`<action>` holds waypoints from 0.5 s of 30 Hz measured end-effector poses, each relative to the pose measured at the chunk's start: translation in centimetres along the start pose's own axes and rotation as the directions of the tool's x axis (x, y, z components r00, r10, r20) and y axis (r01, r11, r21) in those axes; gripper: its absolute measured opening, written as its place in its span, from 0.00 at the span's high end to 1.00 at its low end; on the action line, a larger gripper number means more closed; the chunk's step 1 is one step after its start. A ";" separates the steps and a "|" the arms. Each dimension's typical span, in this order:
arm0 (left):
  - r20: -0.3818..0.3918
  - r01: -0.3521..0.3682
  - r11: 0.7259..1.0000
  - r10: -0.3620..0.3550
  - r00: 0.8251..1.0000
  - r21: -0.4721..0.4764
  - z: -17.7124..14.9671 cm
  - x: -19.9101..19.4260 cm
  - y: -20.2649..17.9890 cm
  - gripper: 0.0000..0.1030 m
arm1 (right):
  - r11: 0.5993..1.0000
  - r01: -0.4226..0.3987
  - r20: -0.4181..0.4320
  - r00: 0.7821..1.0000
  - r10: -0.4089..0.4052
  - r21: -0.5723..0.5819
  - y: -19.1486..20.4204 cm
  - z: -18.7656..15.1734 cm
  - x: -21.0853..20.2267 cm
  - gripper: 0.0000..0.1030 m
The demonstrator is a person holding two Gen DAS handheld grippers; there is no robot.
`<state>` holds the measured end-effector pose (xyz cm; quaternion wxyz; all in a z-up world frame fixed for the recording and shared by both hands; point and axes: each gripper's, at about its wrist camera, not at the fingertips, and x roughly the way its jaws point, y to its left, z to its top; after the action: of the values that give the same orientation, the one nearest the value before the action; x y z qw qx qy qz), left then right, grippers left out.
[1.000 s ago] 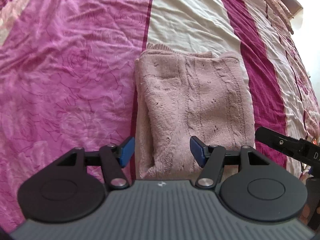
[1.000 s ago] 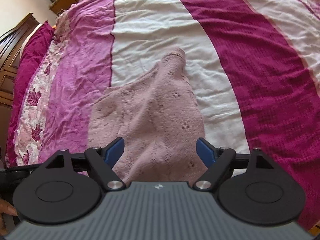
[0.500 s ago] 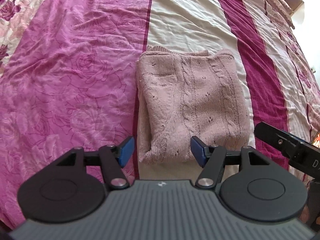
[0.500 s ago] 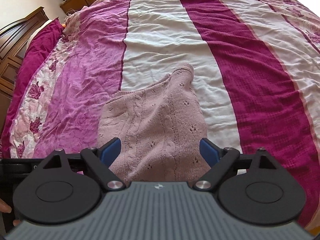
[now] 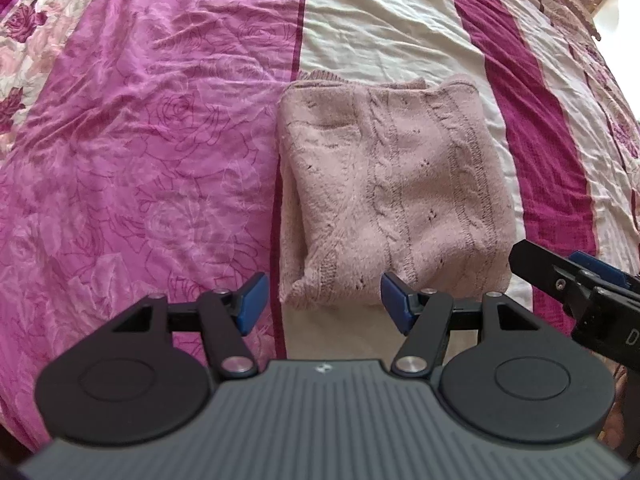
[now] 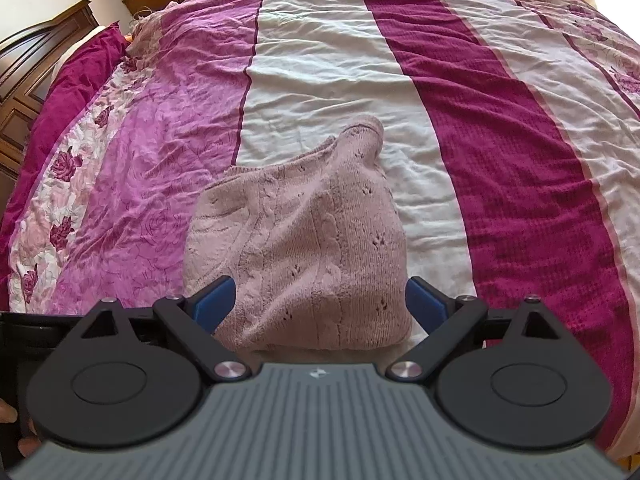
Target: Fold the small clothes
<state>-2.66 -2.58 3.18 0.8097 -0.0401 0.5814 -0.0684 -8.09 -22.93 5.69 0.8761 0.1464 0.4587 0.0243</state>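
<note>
Pink knit sweater [image 5: 384, 196] lies folded on our bed [image 5: 152, 128]; both tongs, left [image 5: 322, 306] and right [image 6: 320, 304], hang released, right just widening.

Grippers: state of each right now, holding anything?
Left gripper: open, holding nothing; folded pink knit sweater lies on the bed beyond its fingertips.
Right gripper: open, jaws just been opening wider, nothing gripped.

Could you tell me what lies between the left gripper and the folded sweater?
Only bare bedspread, seen in the left wrist view; left gripper is open, off the sweater.
</note>
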 end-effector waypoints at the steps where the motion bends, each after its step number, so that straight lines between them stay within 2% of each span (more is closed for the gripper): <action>1: -0.001 -0.003 1.000 0.003 1.000 -0.003 -0.1 0.0 0.0 0.38 | 1.000 0.000 -0.002 1.000 0.000 -0.001 -0.1 -0.1 0.0 0.07; 15: 0.020 -0.030 0.999 0.030 0.999 0.013 -0.3 -0.1 -0.4 0.38 | 1.000 0.001 -0.010 1.000 -0.001 0.002 -0.2 -0.3 0.1 0.07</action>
<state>-2.96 -2.94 3.27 0.8165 -0.0269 0.5735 -0.0598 -8.26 -23.06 5.38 0.8736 0.1470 0.4633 0.0239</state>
